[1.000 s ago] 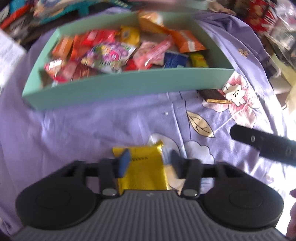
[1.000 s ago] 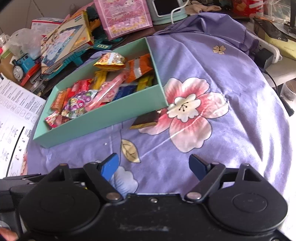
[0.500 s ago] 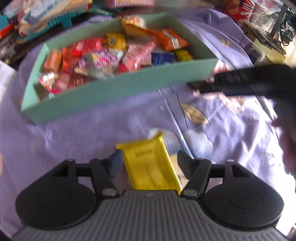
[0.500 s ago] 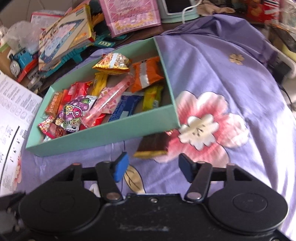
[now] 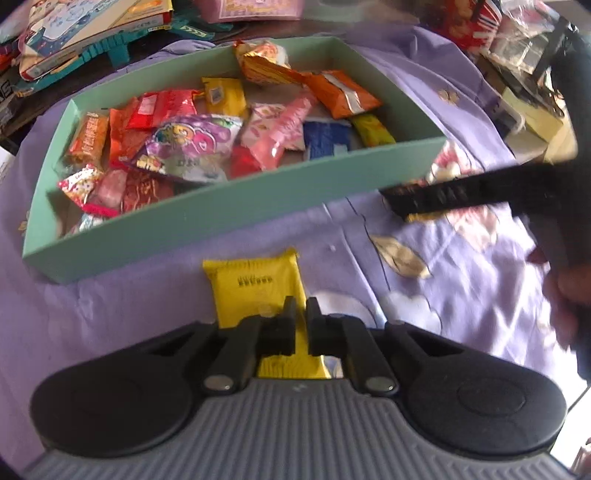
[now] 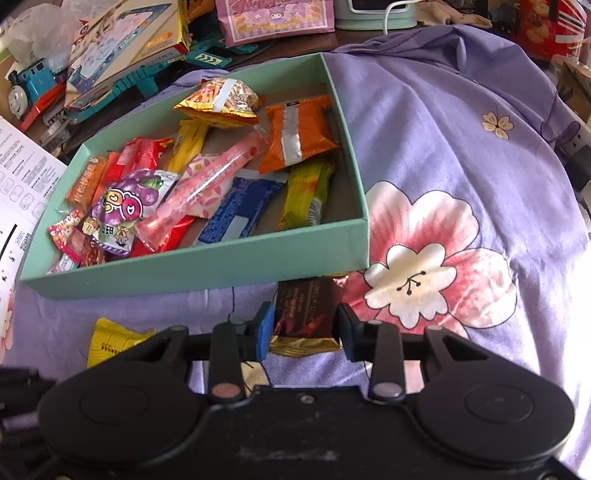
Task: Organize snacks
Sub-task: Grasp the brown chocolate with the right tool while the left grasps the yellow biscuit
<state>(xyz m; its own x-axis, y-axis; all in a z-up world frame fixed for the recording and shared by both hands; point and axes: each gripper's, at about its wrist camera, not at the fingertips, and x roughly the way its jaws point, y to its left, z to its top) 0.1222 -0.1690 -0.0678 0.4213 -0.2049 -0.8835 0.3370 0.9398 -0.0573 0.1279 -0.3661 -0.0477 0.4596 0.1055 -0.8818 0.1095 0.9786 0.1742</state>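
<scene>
A mint green box (image 5: 229, 206) (image 6: 207, 264) holds several bright snack packets. On the purple cloth in front of it lies a yellow snack packet (image 5: 255, 284) (image 6: 110, 341). My left gripper (image 5: 300, 317) is shut, pinching that packet's right edge. A brown snack packet (image 6: 306, 306) lies against the box's front right corner. My right gripper (image 6: 304, 330) straddles it with the jaws closing, and its pads sit right beside the packet's sides. In the left wrist view the right tool (image 5: 461, 192) is a dark blur near that corner, held by a hand (image 5: 565, 288).
The purple flowered cloth (image 6: 443, 129) covers the surface and drops away on the right. Behind the box are a toy train (image 6: 26, 88), boxes of toys (image 6: 125, 40) and a pink bag (image 6: 273, 18). A printed white sheet (image 6: 22, 177) lies on the left.
The left jaws opened over the yellow packet, then closed on its right edge. The right gripper came down and forward to the brown packet, and its jaws narrowed around it.
</scene>
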